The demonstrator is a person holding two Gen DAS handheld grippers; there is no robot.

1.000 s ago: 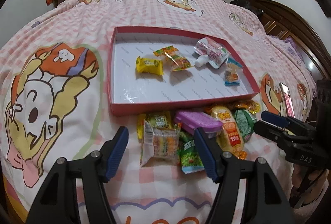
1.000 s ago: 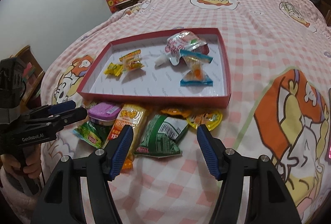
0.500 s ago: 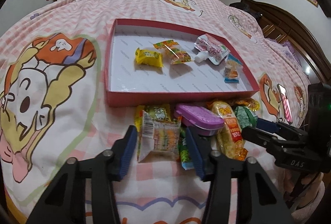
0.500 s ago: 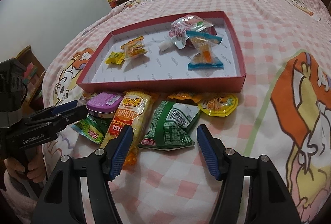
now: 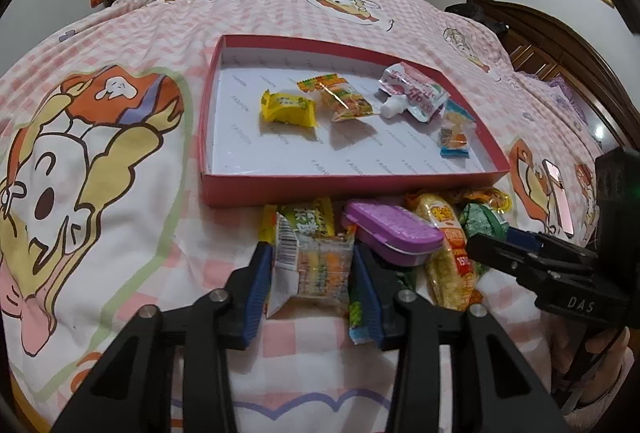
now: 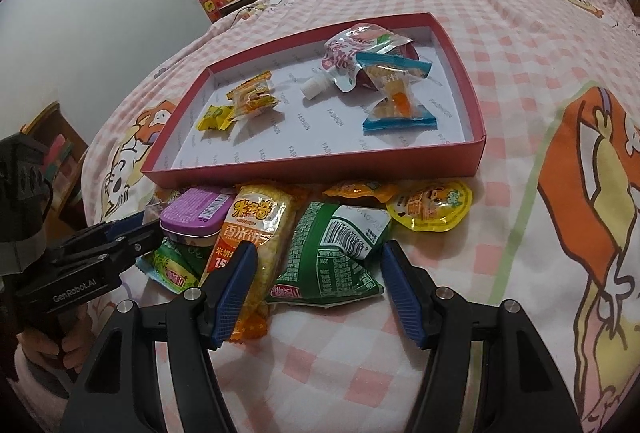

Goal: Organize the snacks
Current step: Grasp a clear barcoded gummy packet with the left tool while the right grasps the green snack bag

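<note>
My left gripper [image 5: 312,273] was closing on a clear snack packet [image 5: 316,265] with a barcode strip. The packet sat between its blue pads, which looked to be touching its two sides, though the packet's lower edge was cut off behind the fingers. Just beyond it lay a yellow-green packet [image 5: 308,219], half hidden under the clear one. To the right of my left fingers sat a purple tin [image 5: 390,233], and a green wrapper [image 5: 360,309] poked out from under the right finger, mostly covered, so I could not read it.

My right gripper [image 6: 316,281] stood open and gripped nothing. A green bag [image 6: 340,253] lay between its pads without touching either. Its left pad rested against an orange rice-cracker pack [image 6: 252,237], the lower end of which was hidden behind that finger. Ahead and to the right lay a yellow jelly cup [image 6: 432,207], and an orange packet [image 6: 360,189] was partly tucked against the wall of the red tray [image 6: 320,169].

The tray sat just beyond the pile from both grippers, on the pink checked bedspread [image 6: 520,33]. It held a yellow candy [image 5: 286,107], an orange-edged packet [image 5: 340,99], a spouted pouch [image 5: 416,93] and a blue-ended packet [image 5: 456,133]. From the right wrist view the pouch was partly covered by the blue-ended packet.

A hand [image 6: 44,345] held the left gripper's handle, mostly out of frame.
</note>
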